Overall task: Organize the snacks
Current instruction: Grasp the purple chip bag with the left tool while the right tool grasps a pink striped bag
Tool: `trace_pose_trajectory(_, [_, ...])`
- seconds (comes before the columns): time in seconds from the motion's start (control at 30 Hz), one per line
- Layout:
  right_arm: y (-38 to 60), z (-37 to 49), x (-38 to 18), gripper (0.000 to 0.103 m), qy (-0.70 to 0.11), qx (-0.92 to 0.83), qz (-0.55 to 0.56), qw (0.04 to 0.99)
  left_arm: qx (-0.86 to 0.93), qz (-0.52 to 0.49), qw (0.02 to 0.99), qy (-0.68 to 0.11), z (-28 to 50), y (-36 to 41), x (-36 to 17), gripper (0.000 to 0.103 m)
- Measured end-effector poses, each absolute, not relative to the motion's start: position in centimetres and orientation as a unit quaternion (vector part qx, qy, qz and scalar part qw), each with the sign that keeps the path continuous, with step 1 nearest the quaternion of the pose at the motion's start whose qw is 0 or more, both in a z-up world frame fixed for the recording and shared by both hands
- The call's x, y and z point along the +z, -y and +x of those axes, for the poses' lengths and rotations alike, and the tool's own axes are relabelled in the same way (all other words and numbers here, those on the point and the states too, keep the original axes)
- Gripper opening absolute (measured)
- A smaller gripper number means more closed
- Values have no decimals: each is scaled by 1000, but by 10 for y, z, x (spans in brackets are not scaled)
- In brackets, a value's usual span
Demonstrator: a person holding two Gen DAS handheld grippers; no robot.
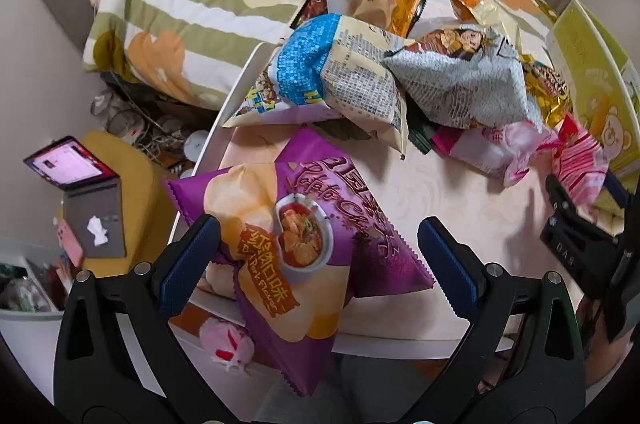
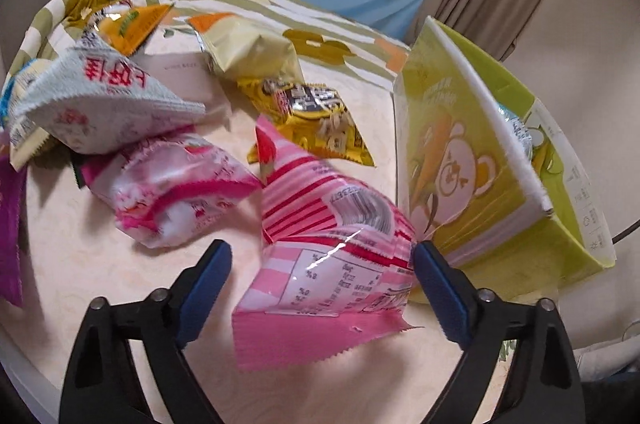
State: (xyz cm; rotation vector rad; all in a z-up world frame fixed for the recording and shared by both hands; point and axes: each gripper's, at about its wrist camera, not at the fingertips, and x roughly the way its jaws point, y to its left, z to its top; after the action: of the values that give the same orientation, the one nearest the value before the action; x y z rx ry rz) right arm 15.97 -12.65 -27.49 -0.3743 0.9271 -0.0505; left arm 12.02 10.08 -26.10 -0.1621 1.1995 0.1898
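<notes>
While the purple chip bag is framed between the spread fingers of the left gripper, overhanging the near edge of the table, no grip on it is seen. The right gripper is spread around a pink striped packet, just beside the green box; contact cannot be told.

Pink striped packet motion-blurred; green packet mostly buried under pile (print unreadable).
</notes>
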Motion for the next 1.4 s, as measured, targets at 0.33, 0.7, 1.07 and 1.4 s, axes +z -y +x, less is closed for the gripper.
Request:
trace_pose_trajectory(0.33, [135,172,-280,81,-439,-27,-181,880,101,-73,807,-577,127,-104,-275,91])
trace_pose_trajectory(0.7, [134,168,-283,69,-436,-13,-185,880,71,-27,809,-583,132,-83,-278,74])
trace_pose_trajectory(1.07, [144,158,-273,62,-437,-3,-158,885,20,-77,810,-580,134,-85,-263,56])
trace_pose_trajectory(1.4, [150,146,-255,62,-428,-8,-133,894,-6,-106,808,-580,134,-86,-245,45])
